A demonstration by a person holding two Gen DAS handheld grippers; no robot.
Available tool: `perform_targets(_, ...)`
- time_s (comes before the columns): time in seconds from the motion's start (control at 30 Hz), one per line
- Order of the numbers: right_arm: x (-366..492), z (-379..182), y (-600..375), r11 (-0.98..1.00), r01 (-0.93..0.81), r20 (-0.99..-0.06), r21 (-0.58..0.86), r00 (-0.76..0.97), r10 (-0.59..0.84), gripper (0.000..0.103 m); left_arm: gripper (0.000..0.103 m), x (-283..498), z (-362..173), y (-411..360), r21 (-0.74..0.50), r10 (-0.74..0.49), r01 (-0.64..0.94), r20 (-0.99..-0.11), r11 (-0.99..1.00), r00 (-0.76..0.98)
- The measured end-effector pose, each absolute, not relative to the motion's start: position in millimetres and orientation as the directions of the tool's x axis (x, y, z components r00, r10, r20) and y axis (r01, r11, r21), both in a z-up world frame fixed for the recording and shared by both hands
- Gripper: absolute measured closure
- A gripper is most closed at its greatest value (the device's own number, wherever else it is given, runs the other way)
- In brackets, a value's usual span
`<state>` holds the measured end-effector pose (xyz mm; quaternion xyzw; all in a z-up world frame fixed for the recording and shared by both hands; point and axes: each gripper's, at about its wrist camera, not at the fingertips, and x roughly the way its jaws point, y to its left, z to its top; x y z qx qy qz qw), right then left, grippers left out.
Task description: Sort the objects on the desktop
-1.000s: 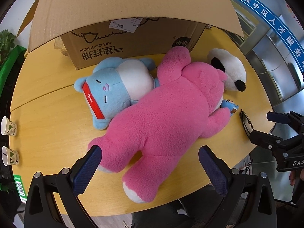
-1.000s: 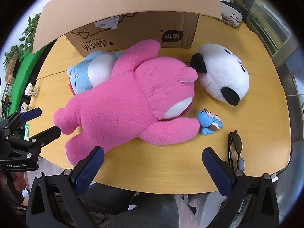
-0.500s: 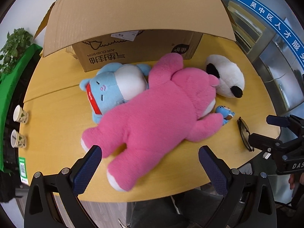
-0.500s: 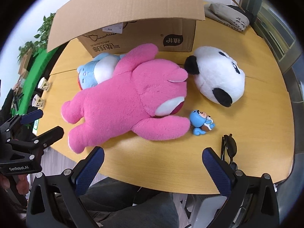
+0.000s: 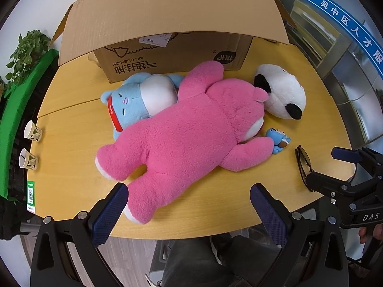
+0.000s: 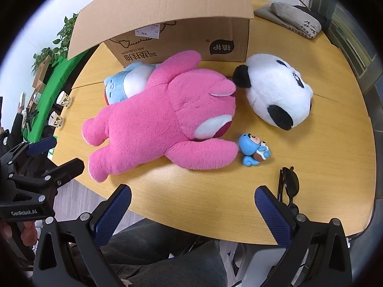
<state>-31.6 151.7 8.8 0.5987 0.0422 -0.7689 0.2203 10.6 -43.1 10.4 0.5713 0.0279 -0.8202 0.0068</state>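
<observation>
A big pink plush bear (image 5: 186, 138) (image 6: 162, 119) lies face down across the yellow table (image 5: 71, 143) (image 6: 335, 124). A blue plush (image 5: 136, 100) (image 6: 124, 83) lies partly under it. A white panda head (image 5: 282, 91) (image 6: 275, 93), a small blue figurine (image 5: 278, 140) (image 6: 252, 147) and dark sunglasses (image 5: 302, 165) (image 6: 289, 184) lie to the right. My left gripper (image 5: 189, 205) is open and empty, above the near table edge by the bear's legs. My right gripper (image 6: 192, 205) is open and empty, above the near edge.
An open cardboard box (image 5: 172, 55) (image 6: 182, 43) stands at the back, its flap overhanging the plush toys. Two paper cups (image 5: 31, 143) (image 6: 59, 110) stand at the left edge. A grey bag (image 6: 294, 21) lies at the far right. Green boards and a plant (image 5: 24, 55) stand left.
Both grippers have pulled back and up from the table, so the toys look smaller and farther. Both stay open. No object has moved.
</observation>
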Motion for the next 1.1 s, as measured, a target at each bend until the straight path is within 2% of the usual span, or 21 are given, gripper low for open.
perform_targets(0.5, -40.5, -7.2, 106.7, -0.944, 0.281, -0.969, 0.173, -0.125, -0.214, 0.000, 0.000, -39.8, -20.1, -89.9, -0.115, 0.148, -0.122, -0.939, -0.986, -0.310)
perform_targets(0.8, -24.6, -26.5, 94.3, -0.951, 0.219, -0.972, 0.217, -0.038, -0.230, 0.000, 0.000, -42.9, -42.8, -105.1, -0.168, 0.210, -0.177, -0.944, -0.970, -0.256)
perform_targets(1.1, -34.5, -25.6, 134.3, -0.933, 0.189, -0.942, 0.307, -0.084, -0.326, 0.000, 0.000, -40.4, -31.3, -98.3, -0.162, 0.202, -0.163, -0.941, -0.973, -0.271)
